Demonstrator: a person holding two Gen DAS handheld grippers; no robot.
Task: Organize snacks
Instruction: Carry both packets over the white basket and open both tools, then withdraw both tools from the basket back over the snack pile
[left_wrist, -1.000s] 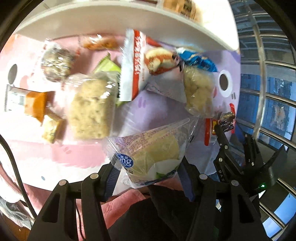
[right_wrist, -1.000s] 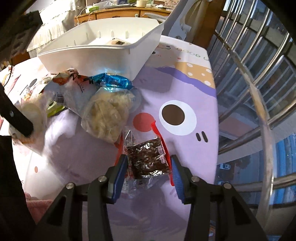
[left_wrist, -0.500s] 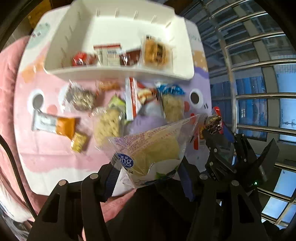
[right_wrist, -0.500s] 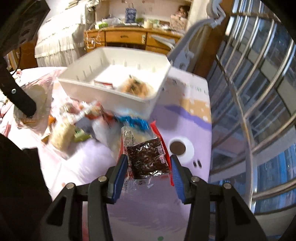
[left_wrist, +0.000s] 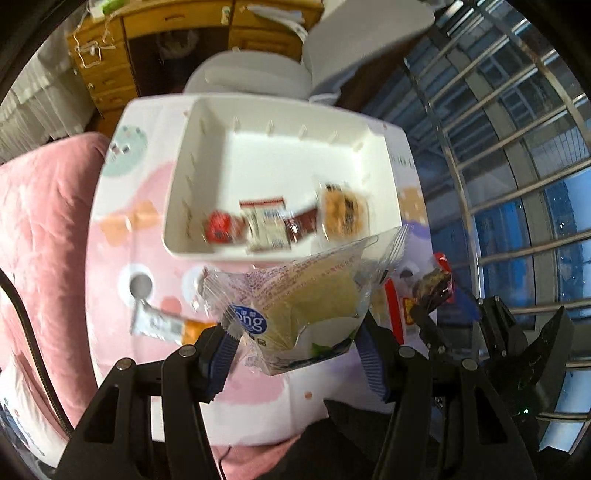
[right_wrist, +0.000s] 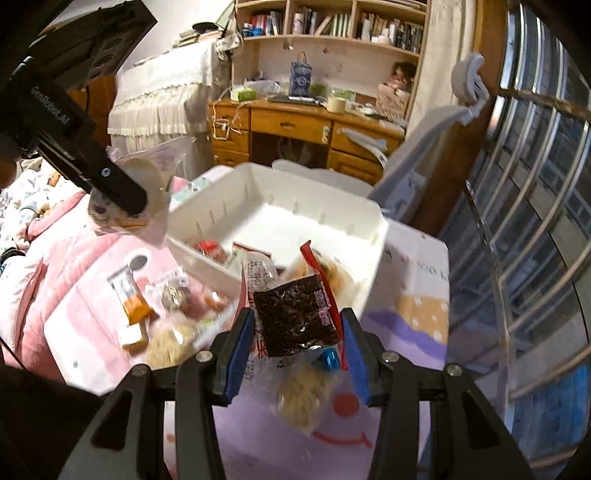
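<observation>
I had the left gripper (left_wrist: 295, 347) clamped on a clear cake pack (left_wrist: 299, 295), pinched low at its sealed end so the bulk of it stood up ahead of the fingers and clear of the bench (left_wrist: 110, 332). The right gripper (right_wrist: 297, 354) was closed the same way on a dark snack pack (right_wrist: 295, 317), gripped at its bottom edge with the red-trimmed top pointing forward. Both packs were held up in the air, well above the loose snacks lying on the bench, which I judge was so neither would drag through the pile on the way over. Beyond them sat the white bin (left_wrist: 184, 184), open-topped, with a few packets (left_wrist: 266, 225) gathered along its near wall and most of its floor bare. I held both packs short of that near wall, lined up with the bin, I reckon ready to drop them in.
</observation>
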